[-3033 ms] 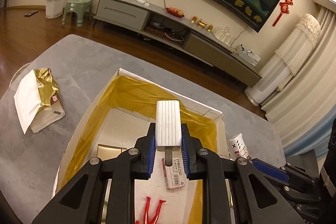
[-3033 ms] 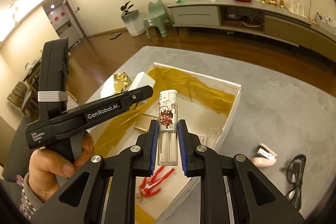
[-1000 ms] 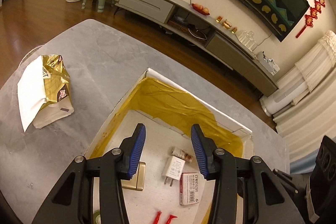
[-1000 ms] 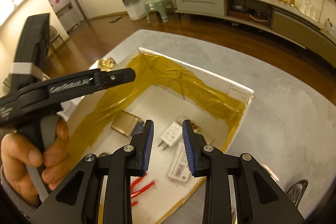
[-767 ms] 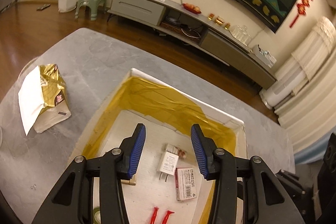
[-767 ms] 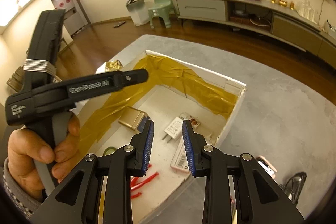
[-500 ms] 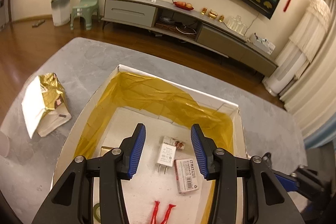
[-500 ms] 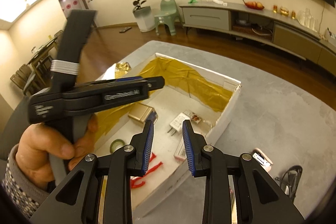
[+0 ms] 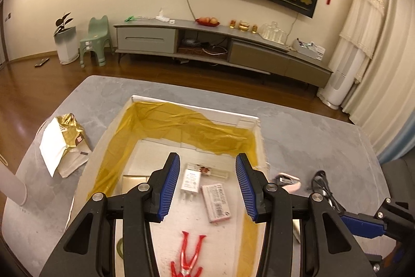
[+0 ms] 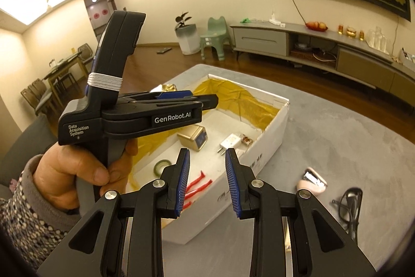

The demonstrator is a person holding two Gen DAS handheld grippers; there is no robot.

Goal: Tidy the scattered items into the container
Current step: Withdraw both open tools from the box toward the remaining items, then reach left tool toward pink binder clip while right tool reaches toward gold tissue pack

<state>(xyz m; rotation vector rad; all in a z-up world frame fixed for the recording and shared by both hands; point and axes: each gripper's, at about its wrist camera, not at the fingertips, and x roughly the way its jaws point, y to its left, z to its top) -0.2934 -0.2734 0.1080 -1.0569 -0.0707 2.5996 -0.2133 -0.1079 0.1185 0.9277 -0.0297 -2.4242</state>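
Over a grey worktop, the left hand-held gripper hangs spread and empty above a white box lined with yellow film. Inside lie a charger, a lighter, a small packet and red pliers. The right hand-held gripper, also spread and empty, hovers beside the box, near glasses.

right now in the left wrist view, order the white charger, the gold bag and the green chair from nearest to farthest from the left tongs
1. White charger: in the box, just ahead between the open left tongs.
2. Gold bag: on the table, off to the left.
3. Green chair: on the floor by the far wall.
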